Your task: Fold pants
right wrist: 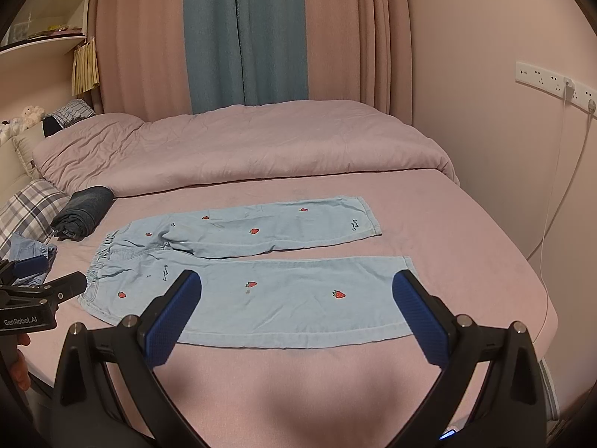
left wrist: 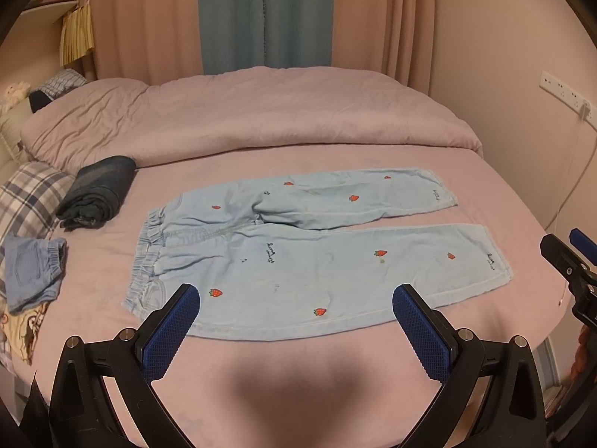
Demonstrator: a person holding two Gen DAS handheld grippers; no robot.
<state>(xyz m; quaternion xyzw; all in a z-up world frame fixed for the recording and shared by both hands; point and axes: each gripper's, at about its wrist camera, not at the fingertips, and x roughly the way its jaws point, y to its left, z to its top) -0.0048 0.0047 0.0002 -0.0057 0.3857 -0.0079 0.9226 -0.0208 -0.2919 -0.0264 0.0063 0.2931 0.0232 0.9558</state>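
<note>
Light blue pants (left wrist: 298,254) with red strawberry prints lie flat and spread on the pink bed sheet (left wrist: 298,366), waistband to the left, both legs pointing right. They also show in the right wrist view (right wrist: 253,283). My left gripper (left wrist: 296,300) is open and empty, hovering over the near edge of the near leg. My right gripper (right wrist: 298,291) is open and empty above the near leg, its right finger close to the cuff. The right gripper shows at the right edge of the left wrist view (left wrist: 571,261); the left gripper shows at the left edge of the right wrist view (right wrist: 37,280).
A folded dark garment (left wrist: 97,194) lies left of the waistband. A small blue denim piece (left wrist: 33,272) and a plaid pillow (left wrist: 26,198) sit at the far left. A bunched pink duvet (left wrist: 242,119) fills the back. The wall with a power strip (right wrist: 552,82) is at the right.
</note>
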